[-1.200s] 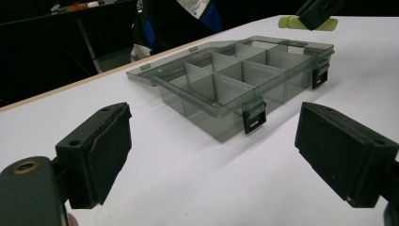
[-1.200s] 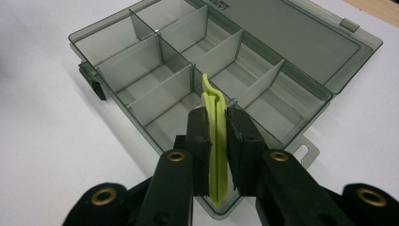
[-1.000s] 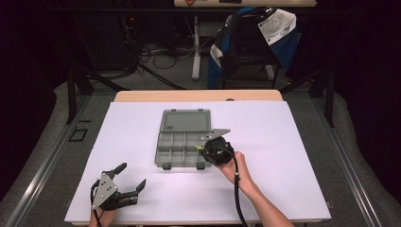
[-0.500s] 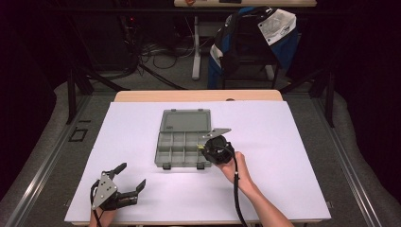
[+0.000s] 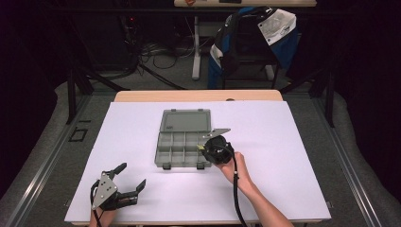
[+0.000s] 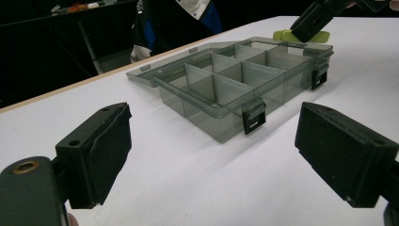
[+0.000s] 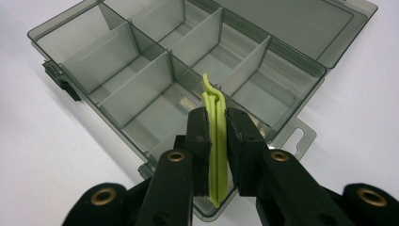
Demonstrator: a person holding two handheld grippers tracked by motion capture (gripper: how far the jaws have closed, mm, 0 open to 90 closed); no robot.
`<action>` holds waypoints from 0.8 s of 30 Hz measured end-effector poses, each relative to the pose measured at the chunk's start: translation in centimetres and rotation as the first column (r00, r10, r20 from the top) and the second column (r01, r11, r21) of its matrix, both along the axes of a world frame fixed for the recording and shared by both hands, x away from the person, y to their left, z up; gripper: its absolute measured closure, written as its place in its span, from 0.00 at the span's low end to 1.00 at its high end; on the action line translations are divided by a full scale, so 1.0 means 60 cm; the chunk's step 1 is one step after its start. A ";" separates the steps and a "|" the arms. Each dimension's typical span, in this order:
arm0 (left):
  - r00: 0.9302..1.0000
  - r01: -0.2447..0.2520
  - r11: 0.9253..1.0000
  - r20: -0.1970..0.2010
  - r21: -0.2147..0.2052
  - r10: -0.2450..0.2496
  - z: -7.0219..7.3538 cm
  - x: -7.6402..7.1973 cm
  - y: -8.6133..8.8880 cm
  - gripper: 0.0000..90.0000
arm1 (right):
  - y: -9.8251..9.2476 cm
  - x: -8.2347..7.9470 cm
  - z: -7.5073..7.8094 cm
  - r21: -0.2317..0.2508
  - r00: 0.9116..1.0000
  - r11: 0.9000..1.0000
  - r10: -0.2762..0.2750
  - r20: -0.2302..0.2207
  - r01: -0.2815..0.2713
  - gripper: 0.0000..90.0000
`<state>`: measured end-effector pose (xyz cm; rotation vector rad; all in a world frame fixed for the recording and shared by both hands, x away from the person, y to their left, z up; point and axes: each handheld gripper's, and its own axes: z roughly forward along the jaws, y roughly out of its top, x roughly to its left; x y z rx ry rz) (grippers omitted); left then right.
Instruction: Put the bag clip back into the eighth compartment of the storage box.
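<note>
Grippers are sitting well apart on the white table [image 5: 293,156]. Right gripper [image 7: 217,141] is clenching a thin lime-green clip [image 7: 215,141] edge-on between its pads, the clip's curled tip sticking out past the jaw ends. That gripper is hovering over the near right corner of the box [image 5: 182,144], a smoky clear organizer with its lid [image 5: 185,120] lying open flat on the far side. In the right gripper view, the clip is hanging above the compartment directly ahead of the jaws, and the dividers are spreading away beyond it, every visible cell looking empty. A hand [image 5: 235,166] is gripping it from behind, with a cable [image 5: 235,198] trailing back along the forearm. Left gripper [image 6: 211,155] is resting low on the table near the person's edge, jaws spread wide and holding nothing. Straight ahead of its jaws, the box is showing its two black latches [image 6: 254,117], and beyond that, up and to the right, the other gripper is dangling the clip over the box's far corner.
</note>
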<state>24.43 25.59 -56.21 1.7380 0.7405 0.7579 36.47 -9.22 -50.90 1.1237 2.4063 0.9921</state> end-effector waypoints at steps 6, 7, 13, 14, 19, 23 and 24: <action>1.000 0.000 1.000 0.001 0.000 0.000 0.000 0.000 0.000 0.13 | 0.000 0.003 -0.003 -0.008 1.000 1.000 -0.006 -0.005 0.006 0.89; 1.000 0.001 1.000 0.001 0.002 -0.001 0.000 0.000 0.000 0.13 | 0.000 0.003 -0.004 -0.009 1.000 1.000 -0.008 -0.005 0.008 0.89; 1.000 0.001 1.000 0.005 0.003 -0.001 0.001 0.000 0.001 0.13 | 0.002 0.004 -0.007 -0.014 1.000 1.000 -0.018 -0.009 0.018 0.89; 1.000 0.002 1.000 0.005 0.002 -0.002 0.000 0.000 0.001 0.13 | 0.002 0.004 -0.008 -0.016 1.000 1.000 -0.019 -0.010 0.019 0.89; 1.000 0.002 1.000 0.003 -0.001 -0.002 0.000 0.000 0.000 0.13 | 0.004 0.005 -0.010 -0.012 0.999 0.999 -0.032 -0.009 0.032 0.89; 1.000 0.003 1.000 0.002 -0.001 -0.003 0.000 0.000 0.000 0.13 | 0.005 0.005 -0.013 -0.008 0.999 0.999 -0.035 -0.008 0.035 0.89; 1.000 0.003 1.000 0.002 -0.001 -0.003 0.000 0.000 0.000 0.13 | 0.005 0.005 -0.013 -0.006 0.999 0.999 -0.037 -0.007 0.037 0.88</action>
